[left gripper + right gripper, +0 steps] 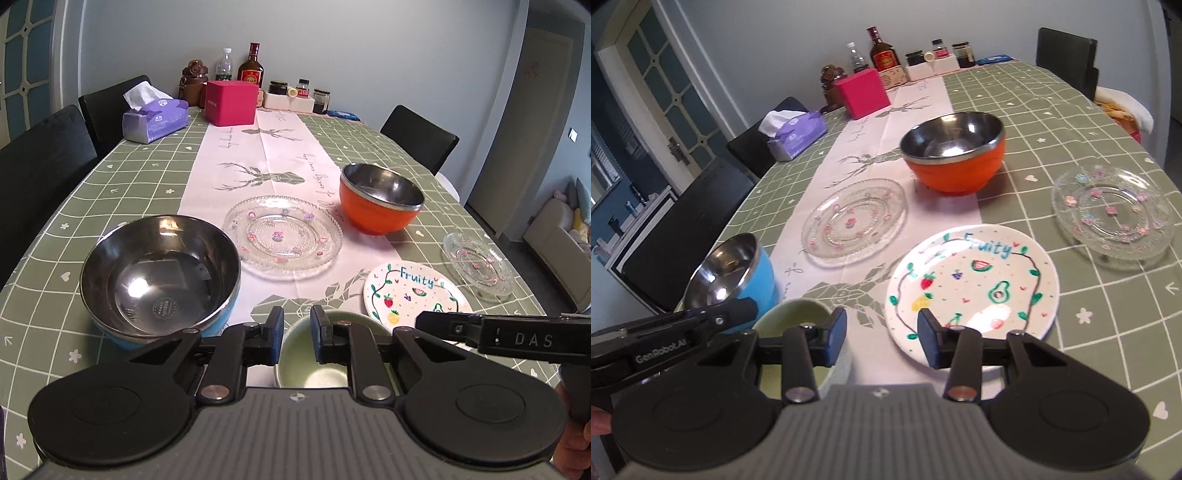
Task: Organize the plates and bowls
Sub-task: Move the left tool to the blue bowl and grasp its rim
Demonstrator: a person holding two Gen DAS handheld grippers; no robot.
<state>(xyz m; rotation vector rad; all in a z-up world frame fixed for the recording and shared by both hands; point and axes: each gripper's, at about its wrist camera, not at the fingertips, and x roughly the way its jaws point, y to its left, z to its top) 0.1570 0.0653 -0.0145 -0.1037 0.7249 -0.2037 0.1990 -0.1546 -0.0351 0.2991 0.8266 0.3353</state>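
Checked tablecloth (147, 166), green bowl (325, 373) half hidden behind narrowly parted left gripper (297, 332), right gripper (882, 332) wider apart

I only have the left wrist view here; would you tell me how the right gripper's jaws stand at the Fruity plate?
Observer: The right gripper is open, and the near-left rim of the Fruity plate lies between its jaws.
Operator: Thank you. Is anything lying on the plate's near part, which that gripper hides from me?
Observer: Nothing is lying there, only painted decoration, with a pair of cherries near the rim.
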